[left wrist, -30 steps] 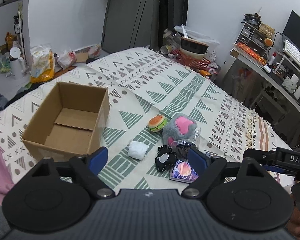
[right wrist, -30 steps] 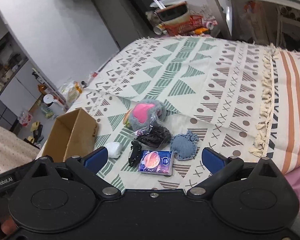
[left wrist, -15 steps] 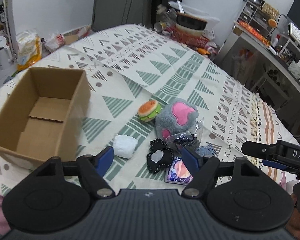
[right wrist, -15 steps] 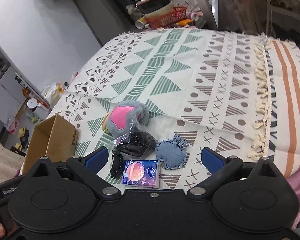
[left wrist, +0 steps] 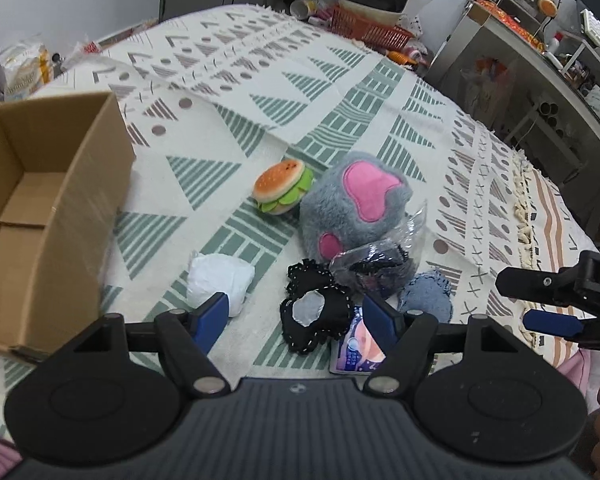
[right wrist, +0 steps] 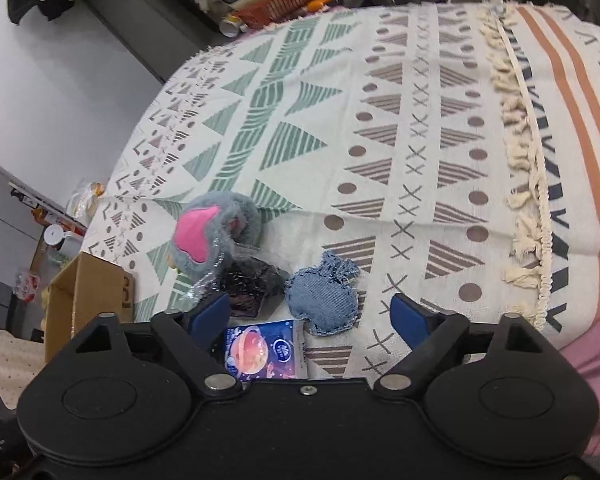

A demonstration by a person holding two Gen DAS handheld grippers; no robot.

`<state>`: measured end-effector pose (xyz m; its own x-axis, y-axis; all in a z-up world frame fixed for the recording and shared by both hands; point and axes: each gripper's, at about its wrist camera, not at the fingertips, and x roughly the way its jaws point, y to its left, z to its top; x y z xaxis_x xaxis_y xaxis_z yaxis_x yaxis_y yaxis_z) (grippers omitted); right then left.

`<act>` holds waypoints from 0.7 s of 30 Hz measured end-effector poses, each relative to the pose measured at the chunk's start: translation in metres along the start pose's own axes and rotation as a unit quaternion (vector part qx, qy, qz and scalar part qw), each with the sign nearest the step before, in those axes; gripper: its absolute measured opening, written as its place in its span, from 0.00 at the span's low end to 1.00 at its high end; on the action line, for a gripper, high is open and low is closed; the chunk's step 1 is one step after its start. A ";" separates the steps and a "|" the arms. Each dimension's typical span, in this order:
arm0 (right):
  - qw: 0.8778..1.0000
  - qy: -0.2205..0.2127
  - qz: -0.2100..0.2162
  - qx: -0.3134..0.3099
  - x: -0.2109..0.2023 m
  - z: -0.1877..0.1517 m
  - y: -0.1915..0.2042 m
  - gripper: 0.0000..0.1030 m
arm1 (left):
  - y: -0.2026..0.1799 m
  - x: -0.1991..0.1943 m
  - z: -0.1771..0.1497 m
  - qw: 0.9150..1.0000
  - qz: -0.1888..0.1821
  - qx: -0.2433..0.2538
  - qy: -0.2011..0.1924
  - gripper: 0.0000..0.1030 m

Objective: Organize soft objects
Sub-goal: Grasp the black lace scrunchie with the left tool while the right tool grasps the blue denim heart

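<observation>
Several soft things lie on the patterned bedspread: a burger toy (left wrist: 283, 192), a grey plush paw with pink pads (left wrist: 356, 208) (right wrist: 212, 236), a white bundle (left wrist: 219, 280), a black lace piece (left wrist: 314, 312), a clear bag of dark fabric (left wrist: 374, 266) (right wrist: 248, 284), a blue denim patch (left wrist: 426, 294) (right wrist: 324, 300) and a printed packet (right wrist: 262, 350). An open cardboard box (left wrist: 40, 208) stands to the left, with nothing inside. My left gripper (left wrist: 296, 316) hangs open just above the lace piece. My right gripper (right wrist: 312, 312) is open near the denim patch; in the left wrist view my right gripper (left wrist: 540, 300) shows at the right.
A red basket (left wrist: 368, 30) with bowls sits past the far end of the bed. A desk with shelves (left wrist: 540, 52) lines the right side. Bags (left wrist: 24, 68) lie on the floor at the left. A fringe (right wrist: 520, 168) runs down the bedspread's right part.
Both grippers have moved forward and lower toward the pile of soft things, which now looks larger. Both stay open. Nothing on the bed has shifted.
</observation>
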<state>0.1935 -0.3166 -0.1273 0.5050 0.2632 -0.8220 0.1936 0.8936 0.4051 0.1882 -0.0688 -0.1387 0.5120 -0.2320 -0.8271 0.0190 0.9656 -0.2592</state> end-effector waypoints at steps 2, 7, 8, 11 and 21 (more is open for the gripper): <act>1.000 0.007 0.004 0.010 0.006 0.001 -0.002 0.78 | 0.001 0.007 0.000 1.000 -0.006 -0.003 0.006 0.69; 0.999 0.028 0.011 0.029 0.021 0.004 -0.008 0.73 | 0.000 0.023 0.000 1.000 -0.017 -0.009 0.017 0.65; 0.999 0.032 0.012 0.033 0.024 0.004 -0.009 0.73 | 0.000 0.026 0.000 1.000 -0.019 -0.011 0.020 0.63; 0.998 0.042 0.012 0.039 0.033 0.006 -0.010 0.71 | 0.001 0.035 -0.001 0.999 -0.026 -0.015 0.027 0.60; 0.996 0.075 0.006 0.054 0.059 0.010 -0.014 0.70 | 0.003 0.058 -0.004 0.998 -0.030 -0.028 0.044 0.58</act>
<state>0.2290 -0.3171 -0.1779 0.3785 0.3322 -0.8639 0.2809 0.8481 0.4492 0.2151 -0.0799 -0.1896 0.4342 -0.3013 -0.8489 -0.0026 0.9420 -0.3357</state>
